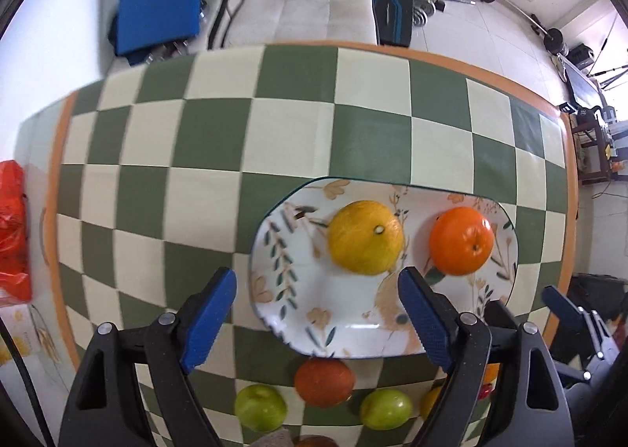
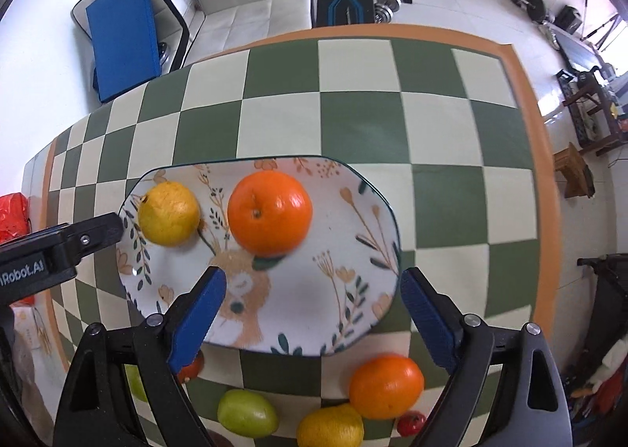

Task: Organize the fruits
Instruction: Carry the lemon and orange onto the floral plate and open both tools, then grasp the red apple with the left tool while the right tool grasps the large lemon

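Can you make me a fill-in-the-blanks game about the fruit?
1. The plate holds ____ fruits.
2. Beside the orange on the plate lies a ____ fruit.
3. Both the left claw and the right claw are ____.
4. The tablecloth is checked cream and ____.

Missing words: two; yellow; open; green

Both wrist cameras are looking steeply down from above the near edge of the desk (image 1: 274,133), facing its far edge and the room beyond. The left view is sitting over the plate's (image 1: 274,250) left side, the right view (image 2: 353,250) over its middle — both close. They are sharing the plate, the yellow fruit (image 1: 365,237) (image 2: 168,213), the orange (image 1: 461,241) (image 2: 270,207) — and the fruits along the near edge.
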`<state>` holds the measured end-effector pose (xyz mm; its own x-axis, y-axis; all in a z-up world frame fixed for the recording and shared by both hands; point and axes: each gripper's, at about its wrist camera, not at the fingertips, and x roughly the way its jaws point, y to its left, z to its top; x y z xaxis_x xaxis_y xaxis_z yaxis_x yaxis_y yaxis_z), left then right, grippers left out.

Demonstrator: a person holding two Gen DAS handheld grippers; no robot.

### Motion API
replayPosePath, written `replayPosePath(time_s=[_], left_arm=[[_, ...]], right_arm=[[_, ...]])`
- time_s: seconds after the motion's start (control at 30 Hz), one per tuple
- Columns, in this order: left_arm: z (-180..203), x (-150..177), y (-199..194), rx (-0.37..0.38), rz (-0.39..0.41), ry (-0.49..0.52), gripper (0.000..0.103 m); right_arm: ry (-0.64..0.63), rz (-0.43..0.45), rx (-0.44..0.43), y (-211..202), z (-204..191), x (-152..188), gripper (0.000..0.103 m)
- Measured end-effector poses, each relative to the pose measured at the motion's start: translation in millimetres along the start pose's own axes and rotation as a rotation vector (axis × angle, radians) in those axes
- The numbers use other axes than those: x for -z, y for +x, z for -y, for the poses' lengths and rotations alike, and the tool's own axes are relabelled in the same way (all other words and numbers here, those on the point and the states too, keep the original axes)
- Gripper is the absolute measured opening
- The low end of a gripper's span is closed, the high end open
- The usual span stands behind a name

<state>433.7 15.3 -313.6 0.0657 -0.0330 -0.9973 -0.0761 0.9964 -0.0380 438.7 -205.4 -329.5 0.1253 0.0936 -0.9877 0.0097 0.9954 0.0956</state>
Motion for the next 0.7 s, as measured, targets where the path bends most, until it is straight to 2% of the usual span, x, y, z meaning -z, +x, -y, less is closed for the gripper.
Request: replayPosePath(time_s=[0.1, 0.13, 0.27, 0.7], left_arm=[[-8.6, 19.5, -22.6, -0.026, 0.058, 0.022, 0.084], [-8.2, 24.3, -26.9, -0.035, 0.075, 0.029, 0.084], [11.9, 29.8, -52.9, -0.059, 0.149, 0.028, 0.084], [16.6, 104.6, -125.1, -0.038, 0.293, 0.047, 0.084]], right_arm=[[0.005, 0.042, 0.027, -19.1, -4.1, 22.7, 0.093], [0.005, 0.05, 0.031, -24.5, -15.4, 20.4, 0.093], [0.005, 0.099, 0.046, -52.3, -22.1, 43.7, 0.093], [-0.011, 0.243, 0.064, -148.0, -27.0, 111.4, 0.093]])
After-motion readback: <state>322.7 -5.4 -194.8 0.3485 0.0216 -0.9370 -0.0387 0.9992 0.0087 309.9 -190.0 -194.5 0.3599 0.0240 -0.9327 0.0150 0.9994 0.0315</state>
